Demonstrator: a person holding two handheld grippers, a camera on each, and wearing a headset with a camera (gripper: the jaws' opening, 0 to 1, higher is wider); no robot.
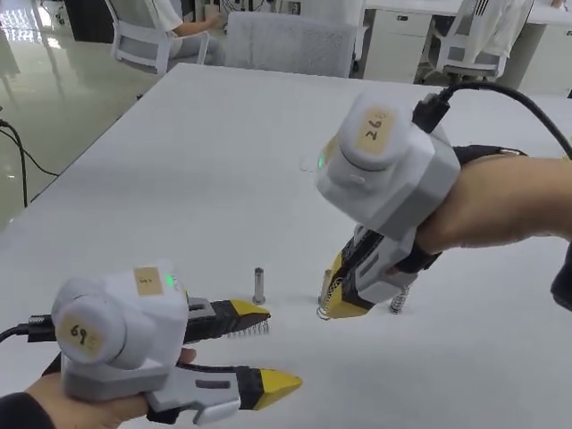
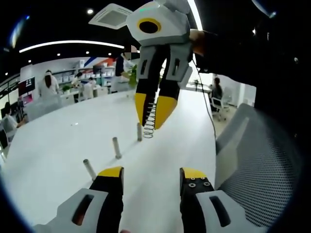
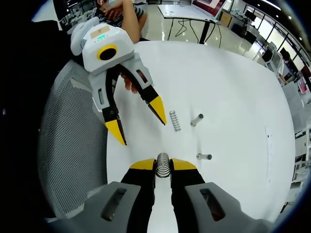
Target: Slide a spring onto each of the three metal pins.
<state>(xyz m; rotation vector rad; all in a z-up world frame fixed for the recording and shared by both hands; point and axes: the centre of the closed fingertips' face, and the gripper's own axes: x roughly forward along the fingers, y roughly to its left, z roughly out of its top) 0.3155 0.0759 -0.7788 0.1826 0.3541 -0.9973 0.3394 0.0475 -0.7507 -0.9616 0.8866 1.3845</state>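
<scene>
My right gripper (image 1: 342,307) points down at the white table, shut on a small spring (image 3: 163,165). In the left gripper view the held spring (image 2: 149,121) hangs with its lower end just beside the far pin (image 2: 139,132); two more bare pins (image 2: 116,147) (image 2: 89,169) stand nearer. One pin (image 1: 259,286) stands upright left of the right gripper. A loose spring (image 1: 248,329) lies flat beside it, by the upper jaw of my left gripper (image 1: 264,349), which is open and holds nothing. A ringed upright piece (image 1: 399,299) shows right of the right gripper; spring or pin, I cannot tell.
The white table (image 1: 206,179) stretches far back and left of the pins. Mesh chair backs (image 1: 290,40) stand at its far edge, with a seated person (image 1: 183,22) beyond. A black cable (image 1: 505,98) trails from the right gripper.
</scene>
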